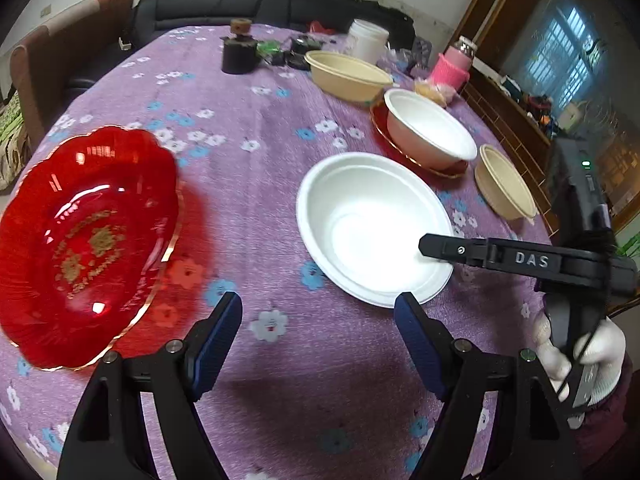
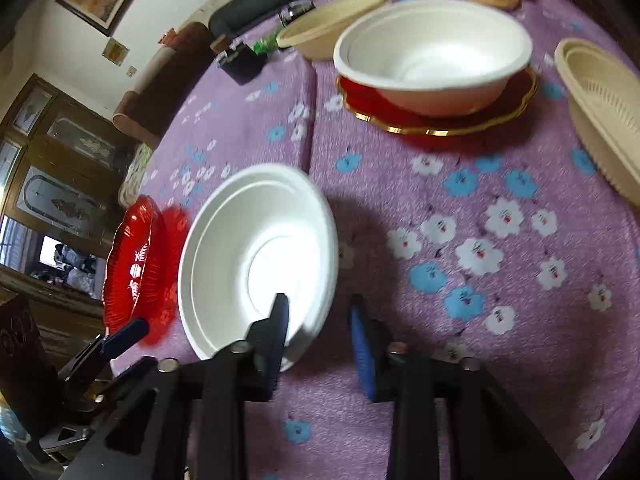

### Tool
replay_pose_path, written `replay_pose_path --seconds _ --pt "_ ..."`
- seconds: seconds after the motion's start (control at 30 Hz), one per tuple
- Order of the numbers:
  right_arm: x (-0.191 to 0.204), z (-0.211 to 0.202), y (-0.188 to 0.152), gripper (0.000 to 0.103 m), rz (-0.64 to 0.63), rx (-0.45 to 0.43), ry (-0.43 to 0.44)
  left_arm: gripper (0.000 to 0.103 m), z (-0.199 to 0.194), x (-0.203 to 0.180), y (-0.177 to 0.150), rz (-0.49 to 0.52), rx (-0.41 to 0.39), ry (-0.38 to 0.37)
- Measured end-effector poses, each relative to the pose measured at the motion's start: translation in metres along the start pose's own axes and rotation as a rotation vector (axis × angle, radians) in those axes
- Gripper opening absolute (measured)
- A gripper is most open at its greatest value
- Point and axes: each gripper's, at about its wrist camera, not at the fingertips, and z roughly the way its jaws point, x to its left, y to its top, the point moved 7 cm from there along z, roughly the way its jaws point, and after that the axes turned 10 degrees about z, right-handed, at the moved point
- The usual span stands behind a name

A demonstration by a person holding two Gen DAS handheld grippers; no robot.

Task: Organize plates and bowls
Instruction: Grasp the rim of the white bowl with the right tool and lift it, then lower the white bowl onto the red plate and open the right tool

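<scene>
A white bowl [image 1: 372, 224] [image 2: 256, 256] rests on the purple flowered cloth [image 1: 256, 128]. My right gripper [image 2: 320, 320] [image 1: 436, 252] straddles the bowl's near rim, one finger inside and one outside. A gap shows between the outer pad and the rim, so it is open. A red scalloped plate [image 1: 88, 240] [image 2: 132, 268] lies to the left of the bowl. My left gripper [image 1: 318, 312] hangs open over bare cloth between the plate and the bowl, holding nothing. One of its fingers [image 2: 128, 332] shows beside the red plate in the right wrist view.
A second white bowl [image 1: 428, 132] [image 2: 432, 56] sits on another red plate [image 2: 440, 120] farther back. Beige bowls [image 1: 348, 76] [image 1: 504, 184] [image 2: 600, 120] stand near it. A white jar [image 1: 366, 42], a pink bottle [image 1: 452, 66] and a black pot [image 1: 239, 54] crowd the far edge. A gloved hand [image 1: 592, 356] holds the right gripper.
</scene>
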Motion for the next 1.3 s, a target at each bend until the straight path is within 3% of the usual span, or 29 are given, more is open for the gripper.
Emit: replay_pose_path --seconds 0.3,0.53,0.6,0.67,0.73,0.83,0.97,1.13,1.3 --pt "-0.018 -0.016 0.002 0.035 -0.05 -0.112 -0.028 0.081 0.025 -0.003 0.03 -0.011 0.0 0.01" --pt "-0.023 -0.014 0.0 0.035 -0.052 -0.133 -0.024 0.08 0.062 -0.004 0.039 -0.069 0.081 -0.03" --pt "-0.022 -0.012 -0.001 0.035 -0.054 -0.134 -0.013 0.067 0.068 -0.006 0.039 -0.068 0.09 -0.033" --pt "-0.019 -0.011 -0.004 0.035 -0.06 -0.137 0.005 0.034 0.072 -0.007 0.038 -0.062 0.108 -0.039" --pt "-0.017 -0.009 -0.004 0.034 -0.067 -0.14 0.027 0.024 0.075 -0.008 0.036 -0.065 0.12 -0.048" --pt "-0.013 -0.005 -0.006 0.022 -0.075 -0.132 0.054 0.021 0.071 -0.008 0.034 -0.053 0.104 -0.027" --pt "-0.005 -0.013 -0.009 0.015 -0.089 -0.167 0.07 0.021 0.049 -0.007 0.035 -0.041 0.044 -0.018" --pt "0.025 -0.032 -0.014 0.015 -0.152 -0.213 0.079 0.021 0.01 0.005 0.034 -0.048 -0.034 0.011" --pt "0.08 -0.027 -0.02 0.015 -0.229 -0.204 0.11 0.022 -0.031 0.047 0.029 -0.121 -0.103 0.055"
